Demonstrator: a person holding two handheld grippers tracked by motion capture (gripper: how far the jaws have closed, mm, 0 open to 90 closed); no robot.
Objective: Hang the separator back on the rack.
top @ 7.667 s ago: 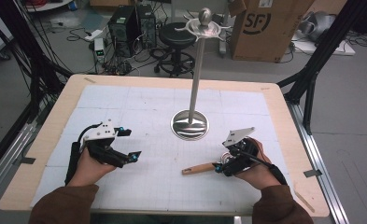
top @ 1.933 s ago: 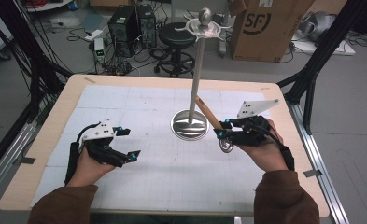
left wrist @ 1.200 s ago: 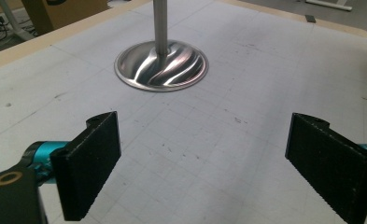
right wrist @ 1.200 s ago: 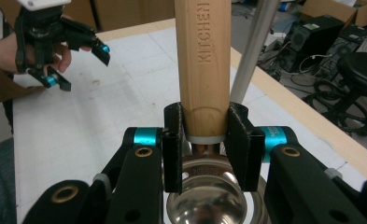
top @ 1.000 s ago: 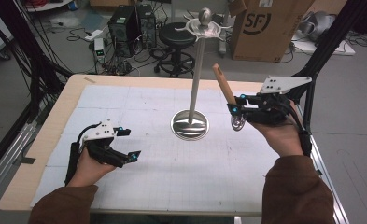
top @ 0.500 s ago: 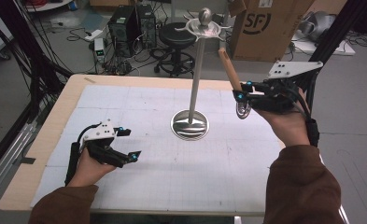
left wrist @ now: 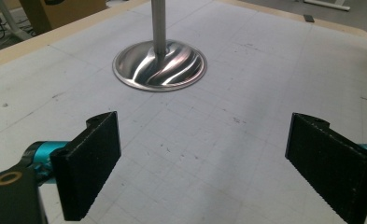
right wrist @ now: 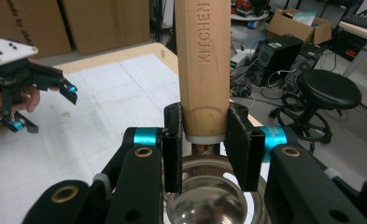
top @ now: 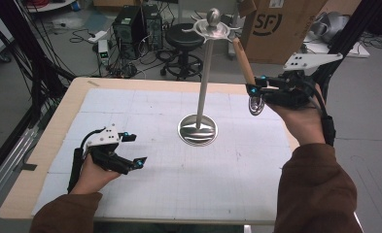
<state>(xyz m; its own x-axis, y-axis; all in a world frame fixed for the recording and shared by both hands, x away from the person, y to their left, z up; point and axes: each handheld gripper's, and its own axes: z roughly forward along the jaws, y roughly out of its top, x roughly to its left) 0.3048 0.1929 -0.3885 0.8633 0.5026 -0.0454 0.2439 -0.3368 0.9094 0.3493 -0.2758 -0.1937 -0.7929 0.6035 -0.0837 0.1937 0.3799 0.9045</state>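
A metal utensil stand (top: 204, 73) rises from a round base (top: 197, 129) at the middle of the table, with a hooked ring (top: 213, 30) at its top. My right gripper (top: 252, 91) is held high to the right of the pole. It is shut on a wooden-handled utensil (top: 242, 59), handle up and metal bowl (top: 255, 104) hanging below. In the right gripper view the jaws clamp the handle (right wrist: 203, 56) just above the shiny bowl (right wrist: 209, 205). My left gripper (top: 134, 149) rests open near the table's front left; its pads (left wrist: 90, 163) stand wide apart, facing the base (left wrist: 160, 65).
A white gridded mat (top: 179, 170) covers the wooden table. On the floor behind the table stand a black stool (top: 183, 36), computer towers (top: 135, 24) and a cardboard box (top: 281, 24). The other hand's gripper (right wrist: 45, 105) appears at the left of the right gripper view.
My right gripper has picked the utensil up off the mat and carried it up and back, handle now near the stand's top. The left gripper has stayed put.
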